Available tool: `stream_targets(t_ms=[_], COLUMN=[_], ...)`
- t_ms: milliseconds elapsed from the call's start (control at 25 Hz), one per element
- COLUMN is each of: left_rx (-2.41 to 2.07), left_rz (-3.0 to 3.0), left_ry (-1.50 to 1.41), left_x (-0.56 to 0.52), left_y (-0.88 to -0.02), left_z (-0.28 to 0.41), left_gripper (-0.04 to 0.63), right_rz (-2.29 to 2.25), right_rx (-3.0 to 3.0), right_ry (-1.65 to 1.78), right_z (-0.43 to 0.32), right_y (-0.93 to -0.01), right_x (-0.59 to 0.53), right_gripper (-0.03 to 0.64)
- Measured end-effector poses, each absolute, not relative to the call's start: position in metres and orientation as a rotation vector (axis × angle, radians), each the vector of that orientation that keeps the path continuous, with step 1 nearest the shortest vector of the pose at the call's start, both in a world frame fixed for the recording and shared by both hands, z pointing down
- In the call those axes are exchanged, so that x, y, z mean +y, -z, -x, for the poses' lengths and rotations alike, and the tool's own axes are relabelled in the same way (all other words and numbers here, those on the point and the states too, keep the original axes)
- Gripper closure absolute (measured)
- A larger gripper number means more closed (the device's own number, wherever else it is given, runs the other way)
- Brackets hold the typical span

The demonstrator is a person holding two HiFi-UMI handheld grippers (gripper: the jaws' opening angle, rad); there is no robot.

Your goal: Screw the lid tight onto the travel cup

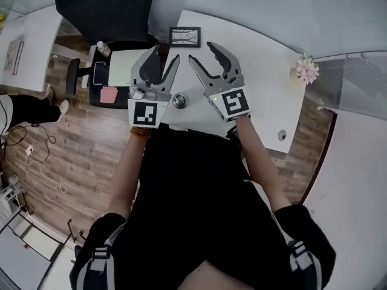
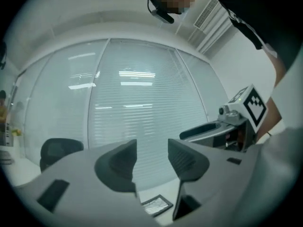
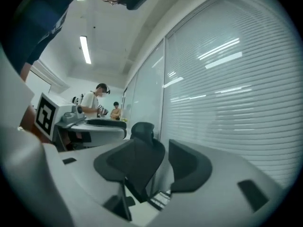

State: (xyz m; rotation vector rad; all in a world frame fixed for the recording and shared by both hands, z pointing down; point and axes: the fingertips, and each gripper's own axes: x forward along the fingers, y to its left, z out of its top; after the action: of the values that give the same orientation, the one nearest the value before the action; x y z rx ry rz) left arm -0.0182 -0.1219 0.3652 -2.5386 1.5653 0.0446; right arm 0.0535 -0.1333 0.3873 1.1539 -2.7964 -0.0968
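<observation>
Both grippers are held up over the white desk, side by side, their tips pointing toward 12 o'clock in the head view. The left gripper has its jaws apart. Its own view shows only window blinds through the gap, with nothing between the pads. The right gripper is likewise spread and empty. In its view a black office chair shows through the gap, well behind it.

The travel cup stands on the desk between the two marker cubes, at 6 o'clock from the jaw tips and apart from both. It is seen from straight above as a small round metal top, and whether the lid is seated cannot be told.

At 12 o'clock from the cup lies a dark picture frame. A bunch of pink flowers sits at about 2 o'clock near the desk's edge. At 10 o'clock there is a pale green pad with a pink note just below it.
</observation>
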Motion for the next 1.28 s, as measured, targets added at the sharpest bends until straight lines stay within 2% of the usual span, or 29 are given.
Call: stream_targets(t_ms=[200, 320, 360, 560, 680, 1280], left_rx=[1.764, 1.796, 1.803, 1.809, 1.809, 1.809], left_rz=[2.47, 2.475, 2.475, 2.489, 2.498, 2.56], left_ry=[-0.064, -0.035, -0.022, 0.063, 0.075, 0.125], left_x=[-0.122, -0.117, -0.114, -0.108, -0.107, -0.103], left_y=[-0.369, -0.384, -0.388, -0.406, -0.408, -0.427], left_z=[0.033, 0.033, 0.033, 0.031, 0.029, 0.032], left_gripper=[0.46, 0.48, 0.491, 0.558, 0.575, 0.578], right_rz=[-1.489, -1.607, -1.621, -1.556, -1.494, -1.418], right_rx=[-2.74, -2.642, -2.612, -2.559, -2.565, -2.547], right_ry=[0.044, -0.021, -0.04, -0.048, -0.015, -0.017], right_z=[-0.062, -0.067, -0.068, -0.062, -0.053, -0.041], right_y=[-0.376, -0.39, -0.397, -0.419, -0.423, -0.441], right_x=[-0.136, -0.133, -0.133, -0.125, -0.117, -0.11], right_gripper=[0.458, 0.587, 0.611, 0.617, 0.617, 0.617])
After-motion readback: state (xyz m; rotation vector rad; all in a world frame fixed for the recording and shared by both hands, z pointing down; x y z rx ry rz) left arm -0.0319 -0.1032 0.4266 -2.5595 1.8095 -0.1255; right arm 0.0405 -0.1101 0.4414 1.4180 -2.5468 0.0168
